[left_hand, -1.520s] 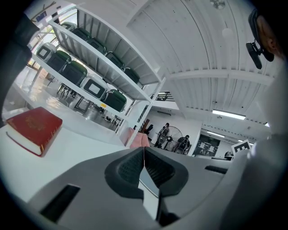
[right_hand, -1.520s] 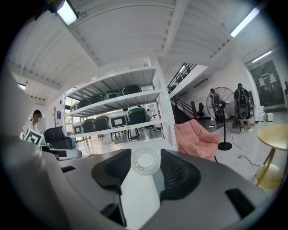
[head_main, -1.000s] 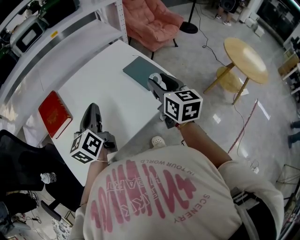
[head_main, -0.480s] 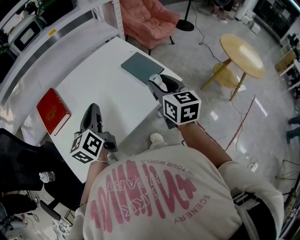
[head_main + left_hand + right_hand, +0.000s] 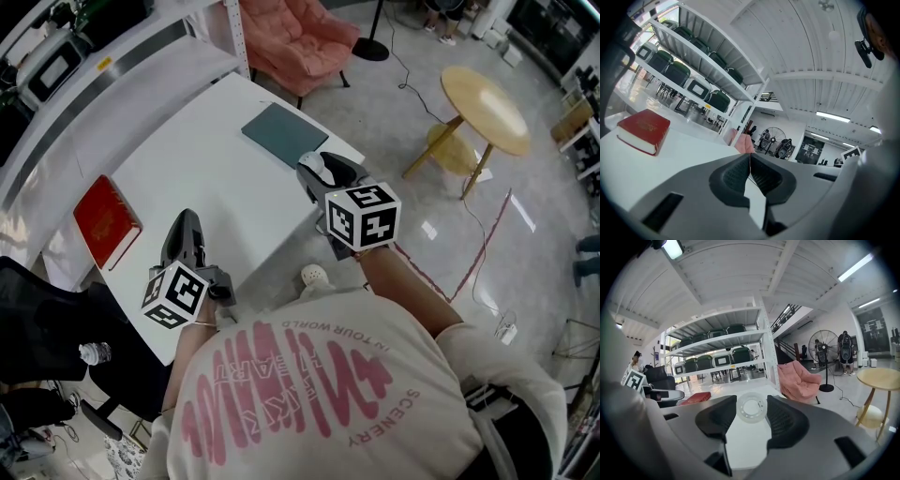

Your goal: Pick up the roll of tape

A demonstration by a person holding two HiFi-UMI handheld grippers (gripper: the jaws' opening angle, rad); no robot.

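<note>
Translucent plastic roll of tape, smooth white table, glossy red book

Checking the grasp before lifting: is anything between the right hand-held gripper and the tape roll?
Nothing visible does. The translucent white tape roll sits between the jaws of the right hand-held gripper, which press on both its sides.

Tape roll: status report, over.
Right gripper jaws shut on roll of tape, held upright. Left gripper jaws together, empty. Red book lies well off to the left, not in the way.
</note>
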